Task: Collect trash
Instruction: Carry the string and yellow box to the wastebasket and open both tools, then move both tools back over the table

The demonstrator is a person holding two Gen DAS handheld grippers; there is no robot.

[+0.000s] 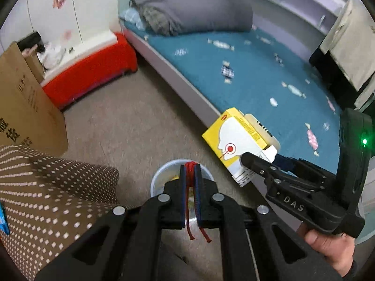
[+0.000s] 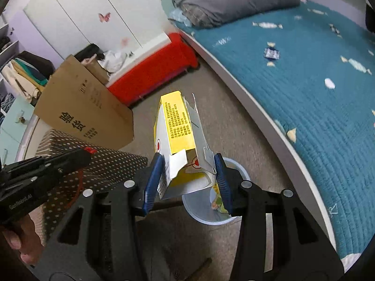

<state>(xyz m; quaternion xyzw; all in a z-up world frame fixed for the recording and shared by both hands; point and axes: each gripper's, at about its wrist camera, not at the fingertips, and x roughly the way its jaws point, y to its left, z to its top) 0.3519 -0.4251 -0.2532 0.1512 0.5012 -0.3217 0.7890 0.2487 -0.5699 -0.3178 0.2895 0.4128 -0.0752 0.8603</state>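
My left gripper (image 1: 190,167) is shut on a red string (image 1: 190,187) whose ends hang below the jaws, right above a pale blue waste bin (image 1: 157,178) on the floor. My right gripper (image 2: 187,164) is shut on an opened yellow and white medicine box (image 2: 179,121), held above the same bin (image 2: 243,176), which holds some wrappers. In the left wrist view the right gripper (image 1: 248,160) and the box (image 1: 234,138) are to the right, by the bed's edge. The left gripper (image 2: 90,151) shows at the left of the right wrist view.
A bed with a teal cover (image 1: 257,70) and grey duvet (image 1: 194,9) runs along the right. A red bench (image 1: 93,68) stands by the white wardrobe. A tilted cardboard box (image 2: 84,107) and a brown dotted cushion (image 1: 46,187) are at the left.
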